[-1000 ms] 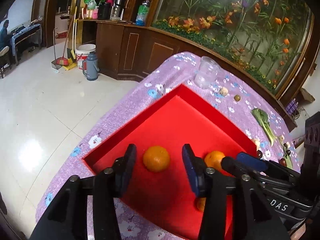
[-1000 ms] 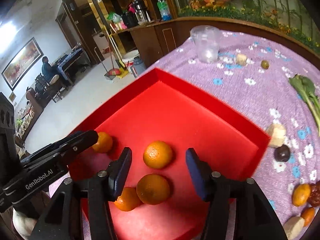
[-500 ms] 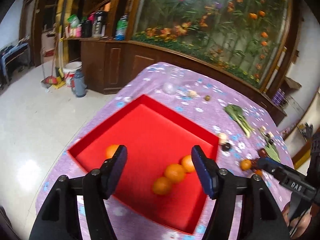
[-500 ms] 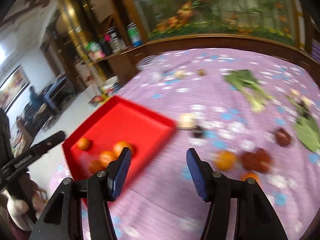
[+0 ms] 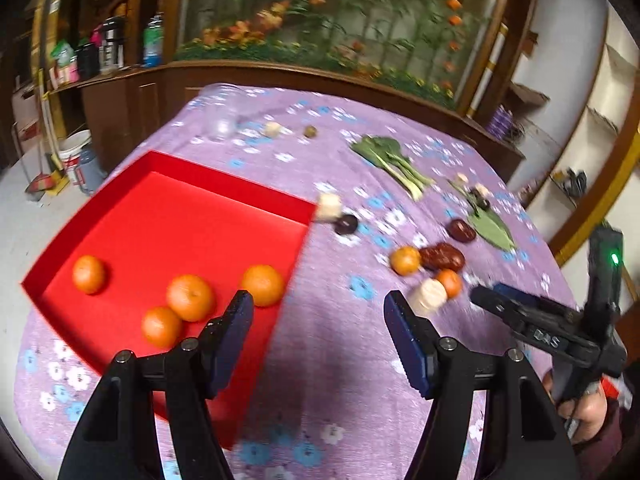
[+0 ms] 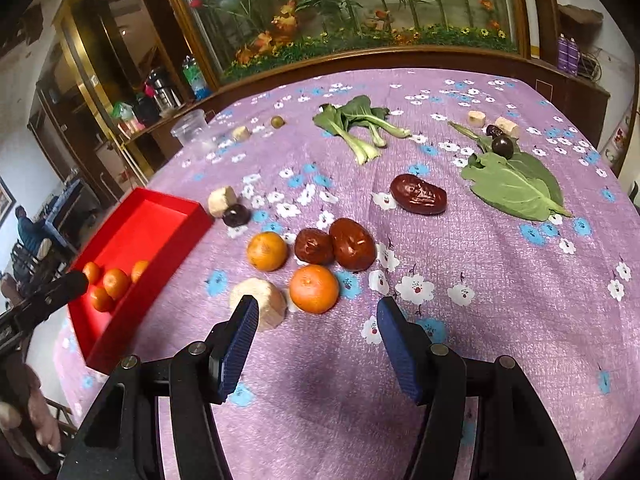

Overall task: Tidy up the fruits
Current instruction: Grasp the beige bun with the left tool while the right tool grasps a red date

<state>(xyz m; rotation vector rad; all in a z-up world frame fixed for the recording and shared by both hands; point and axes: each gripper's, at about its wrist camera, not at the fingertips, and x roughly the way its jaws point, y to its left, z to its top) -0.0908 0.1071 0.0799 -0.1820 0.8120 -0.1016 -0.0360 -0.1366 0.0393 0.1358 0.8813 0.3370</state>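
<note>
A red tray (image 5: 224,188) holds several oranges, such as one (image 5: 189,297) near its front; the tray also shows in the right wrist view (image 6: 132,240). Two more oranges (image 6: 314,288) (image 6: 267,251) lie on the purple cloth beside red dates (image 6: 352,243). My right gripper (image 6: 314,334) is open and empty, just in front of the nearer orange. My left gripper (image 5: 320,338) is open and empty, above the tray's right edge. The right gripper also shows in the left wrist view (image 5: 532,320).
On the cloth lie a pale root chunk (image 6: 259,307), a dark plum (image 6: 236,215), a lone date (image 6: 418,194), bok choy (image 6: 356,124), a green leaf (image 6: 512,184) and a clear cup (image 6: 192,134). A wooden counter runs behind the table.
Both grippers have pulled back from the tray and swung right. The right one now faces the loose fruits on the cloth; the left one has risen away from the oranges.
</note>
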